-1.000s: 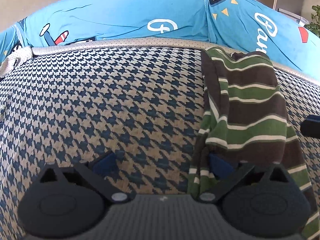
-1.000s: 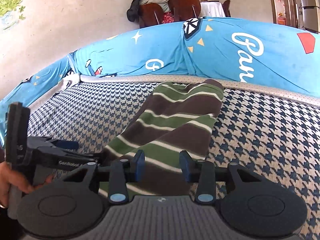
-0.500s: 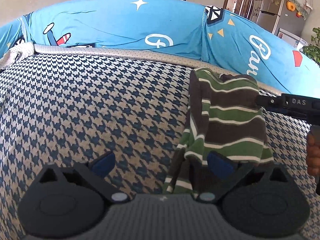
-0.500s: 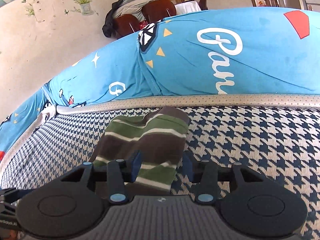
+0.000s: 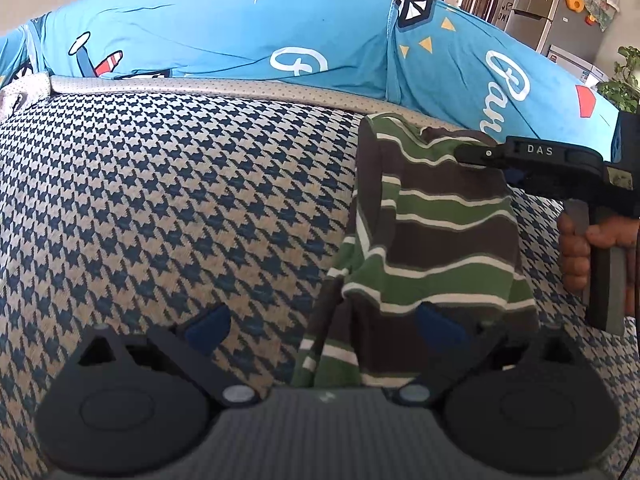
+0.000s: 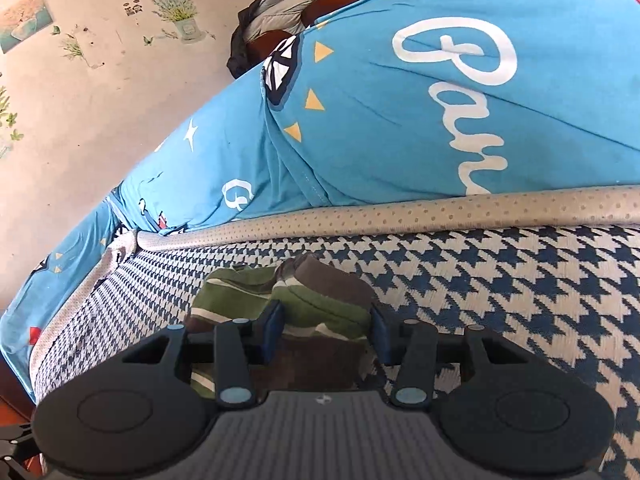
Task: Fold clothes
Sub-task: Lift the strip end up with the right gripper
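A green, brown and white striped garment (image 5: 436, 240) lies folded in a long strip on the houndstooth sofa seat (image 5: 180, 208). My left gripper (image 5: 324, 326) is open at its near end, right finger over the cloth, left finger over the seat. My right gripper (image 5: 476, 154) reaches in from the right over the garment's far end. In the right wrist view the right gripper (image 6: 324, 330) is open, its jaws astride the bunched far end of the garment (image 6: 304, 296).
Blue printed cushions (image 5: 224, 36) line the back of the seat behind a grey piped edge (image 5: 240, 90). A fridge (image 5: 560, 12) and a plant (image 5: 624, 80) stand far right. Chairs with a jacket (image 6: 276, 24) stand behind the sofa.
My right gripper has moved forward along the garment to its far end by the cushions. My left gripper has stayed open at the near end, its view shifting slightly.
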`<action>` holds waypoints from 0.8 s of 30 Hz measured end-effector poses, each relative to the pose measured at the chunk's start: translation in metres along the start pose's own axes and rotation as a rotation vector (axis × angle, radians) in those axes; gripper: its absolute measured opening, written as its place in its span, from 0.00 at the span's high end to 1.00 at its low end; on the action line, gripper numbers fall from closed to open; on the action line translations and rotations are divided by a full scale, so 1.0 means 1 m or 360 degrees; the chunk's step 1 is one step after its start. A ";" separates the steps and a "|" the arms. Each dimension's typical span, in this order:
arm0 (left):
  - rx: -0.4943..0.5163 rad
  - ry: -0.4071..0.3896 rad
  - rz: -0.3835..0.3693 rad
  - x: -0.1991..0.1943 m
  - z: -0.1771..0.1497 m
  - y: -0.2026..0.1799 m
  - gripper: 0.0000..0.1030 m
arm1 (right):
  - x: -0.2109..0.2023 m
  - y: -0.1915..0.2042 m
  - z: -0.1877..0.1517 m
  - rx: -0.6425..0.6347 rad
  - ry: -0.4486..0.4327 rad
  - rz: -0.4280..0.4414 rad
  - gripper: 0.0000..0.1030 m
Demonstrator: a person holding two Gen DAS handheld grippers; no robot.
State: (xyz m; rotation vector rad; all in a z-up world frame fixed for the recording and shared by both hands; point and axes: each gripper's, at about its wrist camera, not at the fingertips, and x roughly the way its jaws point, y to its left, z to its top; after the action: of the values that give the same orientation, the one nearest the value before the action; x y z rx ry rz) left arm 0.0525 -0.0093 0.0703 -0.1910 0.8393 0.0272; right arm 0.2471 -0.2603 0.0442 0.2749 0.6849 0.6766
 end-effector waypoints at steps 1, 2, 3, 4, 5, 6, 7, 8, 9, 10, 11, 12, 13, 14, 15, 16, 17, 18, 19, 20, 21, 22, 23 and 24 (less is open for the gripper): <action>0.0001 0.0004 -0.0002 0.001 0.000 0.000 0.01 | 0.002 0.000 0.000 0.0001 -0.0001 0.0024 0.56; 0.0002 0.0008 -0.0004 0.002 -0.001 -0.001 0.01 | 0.004 -0.001 0.001 0.0006 0.0000 0.0046 0.61; 0.0003 0.0012 -0.0005 0.002 -0.001 -0.001 0.01 | 0.007 -0.001 0.001 0.0009 0.0004 0.0070 0.64; 0.0004 0.0017 -0.0007 0.003 -0.001 -0.001 0.01 | 0.010 0.000 0.001 0.0009 0.0012 0.0095 0.70; 0.0005 0.0021 -0.0009 0.004 -0.002 -0.002 0.01 | 0.013 0.000 0.001 0.0004 0.0018 0.0114 0.71; 0.0006 0.0025 -0.0011 0.005 -0.002 -0.002 0.01 | 0.016 0.001 0.000 -0.0004 0.0019 0.0126 0.71; 0.0008 0.0029 -0.0013 0.005 -0.003 -0.002 0.01 | 0.018 0.003 -0.001 -0.0010 0.0020 0.0134 0.71; 0.0013 0.0034 -0.0015 0.006 -0.003 -0.003 0.01 | 0.020 0.004 -0.001 -0.0016 0.0020 0.0140 0.75; 0.0016 0.0037 -0.0013 0.007 -0.003 -0.003 0.01 | 0.022 0.006 0.000 -0.0024 0.0026 0.0140 0.80; 0.0020 0.0040 -0.0012 0.008 -0.003 -0.004 0.01 | 0.024 0.008 0.000 -0.0038 0.0032 0.0130 0.87; 0.0022 0.0042 -0.0012 0.008 -0.003 -0.004 0.01 | 0.025 0.011 0.000 -0.0055 0.0026 0.0118 0.88; 0.0020 0.0041 -0.0017 0.008 -0.003 -0.005 0.01 | 0.025 0.013 0.000 -0.0070 0.0014 0.0112 0.88; 0.0018 0.0039 -0.0021 0.008 -0.003 -0.006 0.01 | 0.024 0.015 0.000 -0.0079 -0.0002 0.0104 0.89; 0.0018 0.0037 -0.0025 0.007 -0.003 -0.006 0.01 | 0.022 0.016 0.001 -0.0083 -0.0020 0.0093 0.90; 0.0021 0.0031 -0.0026 0.006 -0.003 -0.007 0.01 | 0.020 0.016 0.002 -0.0081 -0.0039 0.0083 0.90; 0.0026 0.0026 -0.0027 0.006 -0.003 -0.008 0.01 | 0.017 0.016 0.004 -0.0072 -0.0059 0.0075 0.90; 0.0029 0.0021 -0.0031 0.005 -0.003 -0.010 0.01 | 0.014 0.015 0.006 -0.0062 -0.0080 0.0066 0.91; 0.0032 0.0016 -0.0037 0.004 -0.003 -0.011 0.01 | 0.010 0.015 0.007 -0.0056 -0.0099 0.0052 0.91; 0.0037 0.0009 -0.0047 0.003 -0.003 -0.012 0.01 | 0.006 0.015 0.009 -0.0058 -0.0114 0.0030 0.91; 0.0044 0.0001 -0.0057 0.002 -0.002 -0.013 0.01 | 0.002 0.015 0.010 -0.0057 -0.0128 -0.0005 0.91; 0.0053 -0.0010 -0.0067 0.001 -0.002 -0.016 0.01 | -0.003 0.013 0.012 -0.0050 -0.0144 -0.0048 0.91; 0.0062 -0.0021 -0.0077 -0.001 -0.001 -0.018 0.01 | -0.008 0.012 0.013 -0.0043 -0.0160 -0.0091 0.91; 0.0070 -0.0033 -0.0088 -0.002 -0.001 -0.020 0.01 | -0.014 0.009 0.015 -0.0030 -0.0179 -0.0137 0.91; 0.0078 -0.0045 -0.0102 -0.004 -0.001 -0.022 0.01 | -0.021 0.006 0.017 -0.0011 -0.0203 -0.0195 0.91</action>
State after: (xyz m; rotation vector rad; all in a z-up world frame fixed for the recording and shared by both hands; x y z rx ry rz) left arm 0.0515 -0.0305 0.0759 -0.1709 0.8042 -0.0504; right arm 0.2431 -0.2700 0.0696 0.2650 0.5727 0.5398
